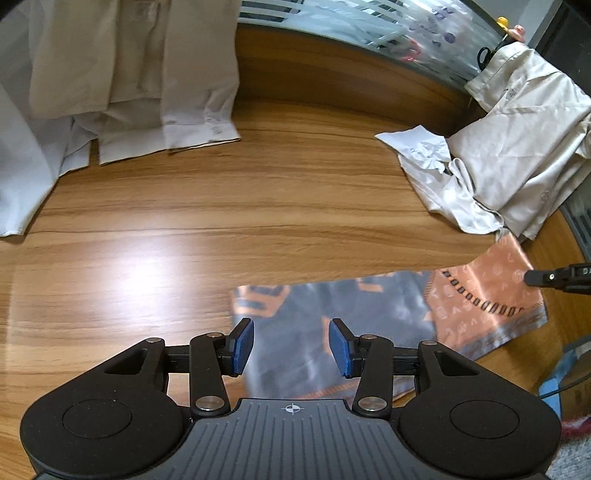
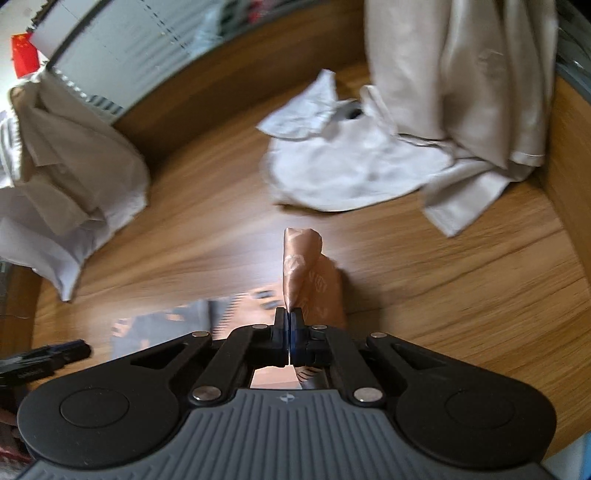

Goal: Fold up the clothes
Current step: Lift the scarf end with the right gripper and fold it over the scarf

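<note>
An orange and grey patterned scarf point(image 1: 388, 314) lies flat on the wooden table point(image 1: 221, 221). My left gripper point(image 1: 291, 345) hangs open just above its grey part, blue pads apart, nothing between them. At the right edge of the left wrist view the tip of my right gripper point(image 1: 535, 277) meets the scarf's orange corner. In the right wrist view my right gripper point(image 2: 289, 317) is shut on the scarf's orange corner point(image 2: 299, 266), which stands up in a pinched fold above the jaws. The left gripper's finger point(image 2: 55, 354) shows at the lower left there.
A heap of beige shirts point(image 1: 517, 155) lies at the right, with a crumpled white cloth point(image 1: 421, 147) beside it. Pale shirts point(image 1: 122, 81) lie at the far left. A glass partition point(image 1: 369, 29) runs behind the table. In the right wrist view beige garments point(image 2: 461, 92) lie just beyond the scarf.
</note>
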`<state>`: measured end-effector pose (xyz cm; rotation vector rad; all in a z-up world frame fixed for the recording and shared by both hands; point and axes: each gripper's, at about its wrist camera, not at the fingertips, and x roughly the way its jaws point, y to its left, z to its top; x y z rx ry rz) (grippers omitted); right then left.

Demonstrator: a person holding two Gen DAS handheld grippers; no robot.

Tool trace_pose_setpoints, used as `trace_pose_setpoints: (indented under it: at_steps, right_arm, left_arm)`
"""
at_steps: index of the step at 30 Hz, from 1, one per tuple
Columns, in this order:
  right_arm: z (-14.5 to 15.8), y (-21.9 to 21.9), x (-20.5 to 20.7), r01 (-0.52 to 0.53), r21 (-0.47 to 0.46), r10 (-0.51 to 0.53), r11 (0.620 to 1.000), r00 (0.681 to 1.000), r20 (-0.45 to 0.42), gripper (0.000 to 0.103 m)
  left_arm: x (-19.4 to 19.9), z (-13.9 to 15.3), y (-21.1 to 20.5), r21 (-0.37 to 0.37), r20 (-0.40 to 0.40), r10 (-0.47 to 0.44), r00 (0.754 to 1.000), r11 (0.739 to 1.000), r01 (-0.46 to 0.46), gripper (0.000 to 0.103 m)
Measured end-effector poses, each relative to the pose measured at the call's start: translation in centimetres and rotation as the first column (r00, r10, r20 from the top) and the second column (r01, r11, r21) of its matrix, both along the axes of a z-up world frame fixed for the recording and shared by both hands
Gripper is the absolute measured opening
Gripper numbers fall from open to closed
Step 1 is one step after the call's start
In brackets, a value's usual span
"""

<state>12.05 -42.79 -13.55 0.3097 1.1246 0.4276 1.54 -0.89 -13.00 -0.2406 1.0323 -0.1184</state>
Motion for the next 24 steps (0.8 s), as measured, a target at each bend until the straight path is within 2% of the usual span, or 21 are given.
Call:
trace_pose_setpoints:
  at_steps: [12,18,24]
  right_arm:
    - [1.6,12.3,-4.9,-0.051,-0.007,0.051,0.999,0.998,0.037,0.001]
    - [1.3,18.2,-6.3,-0.063,-0.055,0.066,0.996,0.997,0.051,0.001]
    - [1.9,23.6,-7.2,-0.103,-0.143,0.114,0.984,0.991,0.071,0.001]
  left_arm:
    - [-0.5,0.4,6.3,0.016,-0.004,-0.1,0.995,0.995,0.1,0.051]
    - [-0.7,0.2,8.9,0.037,-0.008,-0.137,0.99,0.99,0.138,0.051]
    - [-0.8,0.0,11.2,0.041,0.001,-0.15,0.989,0.988,0.15,0.052]
